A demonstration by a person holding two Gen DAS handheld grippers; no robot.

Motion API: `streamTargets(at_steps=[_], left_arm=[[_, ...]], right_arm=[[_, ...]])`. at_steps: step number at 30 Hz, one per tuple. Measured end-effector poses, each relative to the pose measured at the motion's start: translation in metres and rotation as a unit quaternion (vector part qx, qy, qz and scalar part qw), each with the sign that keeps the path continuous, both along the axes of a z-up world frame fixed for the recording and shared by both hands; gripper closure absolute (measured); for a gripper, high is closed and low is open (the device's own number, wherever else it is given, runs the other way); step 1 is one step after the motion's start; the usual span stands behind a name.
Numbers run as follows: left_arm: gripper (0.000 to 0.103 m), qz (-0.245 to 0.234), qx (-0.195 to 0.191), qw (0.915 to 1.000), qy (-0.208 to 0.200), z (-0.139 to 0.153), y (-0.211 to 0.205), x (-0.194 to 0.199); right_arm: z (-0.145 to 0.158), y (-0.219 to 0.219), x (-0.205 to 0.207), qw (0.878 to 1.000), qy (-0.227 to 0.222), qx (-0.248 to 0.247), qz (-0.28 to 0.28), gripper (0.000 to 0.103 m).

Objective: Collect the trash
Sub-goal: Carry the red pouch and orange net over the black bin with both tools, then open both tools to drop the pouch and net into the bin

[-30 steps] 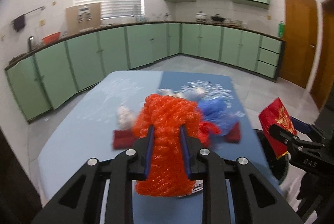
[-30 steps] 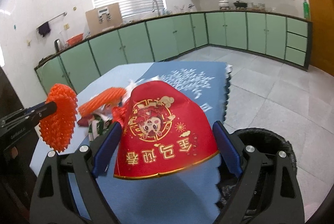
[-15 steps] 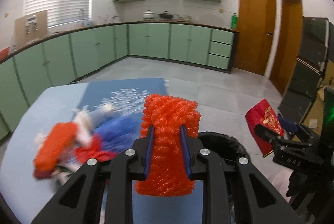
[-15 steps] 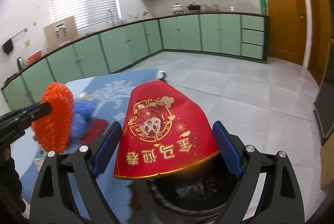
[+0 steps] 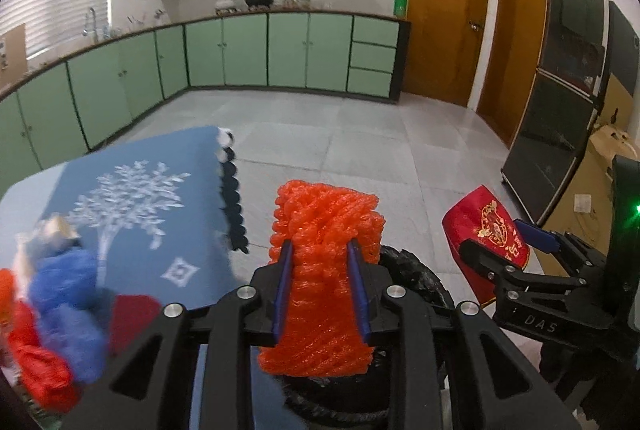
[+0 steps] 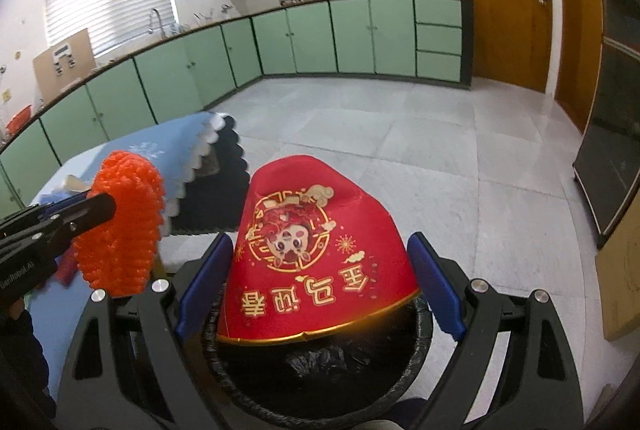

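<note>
Both grippers carry trash, both at the bin.

Left gripper (image 5: 320, 286): blue pads pinch an orange foam fruit-net sleeve (image 5: 324, 266) across its middle. The jaws have just been opening a little, yet the net is between them and the pads press into it. Net's long axis runs roughly along the fingers, one end poking out past the tips, the other bulging back toward the camera. Looks soft, springy and squashed at the waist; it should fall free once released.

Right gripper (image 6: 320, 286): jaws wide, clamped on the two sides of a red paper cup with gold print and a cartoon figure (image 6: 316, 258). Gold-rimmed mouth faces the camera and down, closed end points away along the fingers. Wall is dented near the far end; thin and easily crushed.

Key relation: the round bin lined with a black plastic bag (image 6: 424, 326) sits directly under the right gripper, so the cup's mouth hangs over the opening. In the left wrist view the bin rim (image 5: 416, 278) shows just behind and below the net, so the left looks at the rim or just inside it. The right appears better centred.

More trash remains on the blue tablecloth with a white tree print (image 5: 160, 197), beside the bin: a blurred pile of blue, red and orange scraps (image 5: 60, 326).
</note>
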State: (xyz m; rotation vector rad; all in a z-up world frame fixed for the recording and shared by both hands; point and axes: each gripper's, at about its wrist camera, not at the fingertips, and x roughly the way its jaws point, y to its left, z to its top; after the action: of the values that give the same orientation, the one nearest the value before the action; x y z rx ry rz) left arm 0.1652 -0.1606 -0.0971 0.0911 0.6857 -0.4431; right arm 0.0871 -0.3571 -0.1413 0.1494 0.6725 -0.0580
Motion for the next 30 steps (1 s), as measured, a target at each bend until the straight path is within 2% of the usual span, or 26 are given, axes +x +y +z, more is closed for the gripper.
streamTargets(at_steps=[5, 7, 13, 22, 26, 30], left_arm=[[0.064, -0.016, 0.004, 0.9997, 0.02, -0.016, -0.015, 0.015], [0.053, -0.025, 0.003, 0.9993, 0.027, -0.019, -0.02, 0.021], [0.036, -0.04, -0.018, 0.9986, 0.029, -0.015, -0.014, 0.022], [0.031, -0.032, -0.028, 0.9991, 0.007, 0.006, 0.004, 0.009], [0.03, 0.001, -0.03, 0.9994, -0.015, 0.021, 0.034, -0.004], [0.028, 0.054, -0.024, 0.9973, -0.043, 0.037, 0.077, -0.023]], right_arm=[[-0.017, -0.007, 0.019, 1.0, 0.027, 0.002, -0.011, 0.015], [-0.022, -0.009, 0.023, 0.999, 0.037, 0.0, -0.016, 0.013], [-0.025, -0.013, 0.027, 0.999, 0.044, 0.001, -0.026, 0.012], [-0.004, -0.005, 0.015, 1.0, 0.022, 0.004, -0.022, 0.012], [0.018, 0.014, 0.006, 1.0, -0.003, 0.005, -0.004, 0.012], [0.034, 0.039, -0.001, 1.0, -0.022, 0.011, 0.016, 0.012]])
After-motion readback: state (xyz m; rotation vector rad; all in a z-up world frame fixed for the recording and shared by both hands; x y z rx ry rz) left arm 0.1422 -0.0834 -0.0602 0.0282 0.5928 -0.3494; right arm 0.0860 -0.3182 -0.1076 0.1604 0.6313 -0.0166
